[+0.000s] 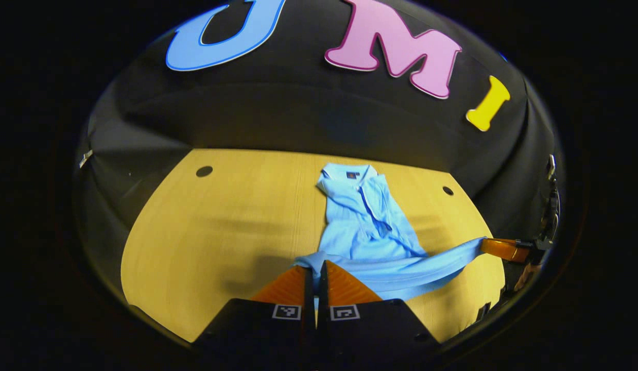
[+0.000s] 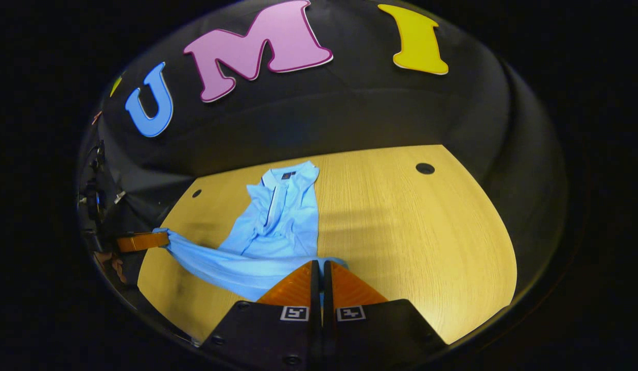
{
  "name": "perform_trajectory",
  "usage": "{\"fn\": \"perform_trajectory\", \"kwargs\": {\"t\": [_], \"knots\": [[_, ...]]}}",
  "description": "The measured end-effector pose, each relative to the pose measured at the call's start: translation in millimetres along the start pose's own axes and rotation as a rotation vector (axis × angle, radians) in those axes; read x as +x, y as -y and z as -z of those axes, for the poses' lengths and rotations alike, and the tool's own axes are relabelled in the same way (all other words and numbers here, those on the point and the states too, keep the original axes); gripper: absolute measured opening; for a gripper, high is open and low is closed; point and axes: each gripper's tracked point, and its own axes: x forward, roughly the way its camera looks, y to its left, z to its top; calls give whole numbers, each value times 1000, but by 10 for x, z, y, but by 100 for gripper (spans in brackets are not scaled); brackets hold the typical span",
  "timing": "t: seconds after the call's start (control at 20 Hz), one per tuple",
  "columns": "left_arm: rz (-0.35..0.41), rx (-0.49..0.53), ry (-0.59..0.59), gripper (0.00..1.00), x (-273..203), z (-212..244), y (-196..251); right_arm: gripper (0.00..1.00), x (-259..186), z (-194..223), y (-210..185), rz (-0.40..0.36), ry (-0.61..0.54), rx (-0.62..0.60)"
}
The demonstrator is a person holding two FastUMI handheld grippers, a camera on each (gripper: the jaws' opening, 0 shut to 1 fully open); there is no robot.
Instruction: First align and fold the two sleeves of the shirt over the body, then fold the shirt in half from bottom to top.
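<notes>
A light blue polo shirt (image 1: pixel 367 216) lies on the wooden table (image 1: pixel 231 237), collar toward the far wall, sleeves folded in over the body. Its bottom hem is lifted off the table and stretched taut between both grippers. In the left gripper view my left gripper (image 1: pixel 316 265) is shut on one hem corner, and the right gripper (image 1: pixel 486 246) holds the other corner at the far right. The right gripper view shows the same shirt (image 2: pixel 282 221). There my right gripper (image 2: pixel 319 265) is shut on its hem corner, and the left gripper (image 2: pixel 161 239) pinches the opposite corner at the left.
The table has round holes near its far corners (image 1: pixel 204 171) (image 2: pixel 425 168). Black cloth walls close the booth behind and on both sides. Bare wood (image 2: pixel 416 242) stretches beside the shirt. A hand (image 2: pixel 110 260) shows behind the far gripper.
</notes>
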Motion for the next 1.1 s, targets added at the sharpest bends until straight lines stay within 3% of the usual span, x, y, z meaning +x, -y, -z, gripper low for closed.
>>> {"fn": "perform_trajectory", "kwargs": {"t": [0.3,0.35,0.5,0.6,0.85,1.1], "knots": [[-61,30,63,6,859,-660,-77,5,874,-758,50,10,81,21],[-63,41,79,2,1017,-753,-64,5,1021,-861,73,20,94,23],[-73,30,132,10,1415,-988,-87,5,1467,-1073,166,47,124,37],[-91,9,175,6,1598,-1119,-152,5,1747,-1198,222,58,137,61],[-141,-12,196,6,2020,-1274,-256,5,2343,-1280,293,95,120,77],[-172,39,169,6,2328,-1233,-282,5,2653,-1178,351,122,79,71]]}}
